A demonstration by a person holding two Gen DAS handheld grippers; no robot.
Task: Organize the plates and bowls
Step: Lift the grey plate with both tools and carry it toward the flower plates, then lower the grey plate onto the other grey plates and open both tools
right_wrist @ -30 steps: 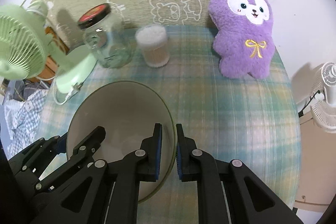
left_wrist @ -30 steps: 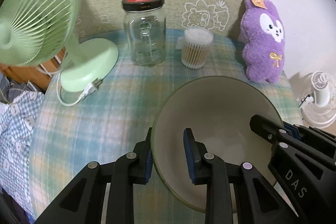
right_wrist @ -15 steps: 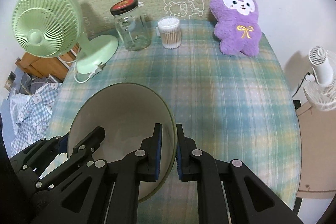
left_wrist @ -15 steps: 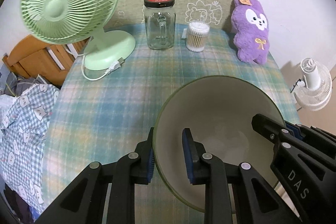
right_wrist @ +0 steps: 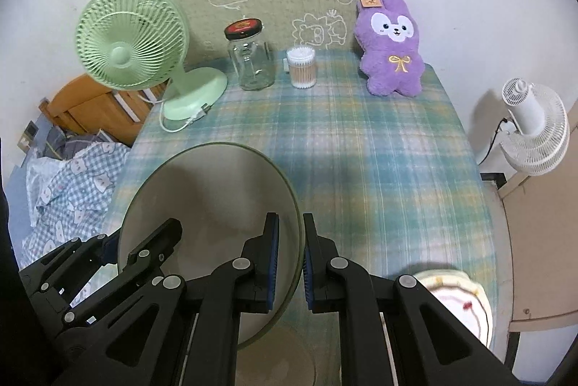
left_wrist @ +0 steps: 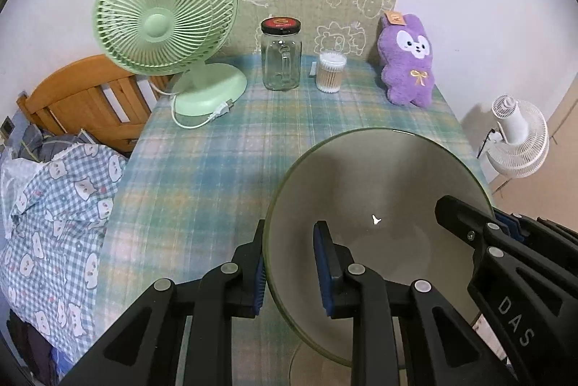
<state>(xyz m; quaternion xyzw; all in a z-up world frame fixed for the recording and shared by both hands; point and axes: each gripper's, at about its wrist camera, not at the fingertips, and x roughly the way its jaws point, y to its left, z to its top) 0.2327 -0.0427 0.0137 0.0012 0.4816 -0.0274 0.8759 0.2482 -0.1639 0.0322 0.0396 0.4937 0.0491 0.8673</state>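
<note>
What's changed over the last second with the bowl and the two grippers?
Both grippers, left gripper and right gripper, have pulled the bowl back from the fan and jar. Unchanged: each gripper's jaws stay clamped on opposite rims.

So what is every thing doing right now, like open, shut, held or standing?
Bowl: held off the table by its rim on both sides, empty.
Left gripper: shut on the bowl's rim.
Right gripper: shut on the opposite rim.
Glass jar: upright, lid on, empty.
Green fan: standing, unplugged, its plug lying on the tablecloth.
Cotton swab tub: upright, full.
Purple plush bunny: propped against the wall.
</note>
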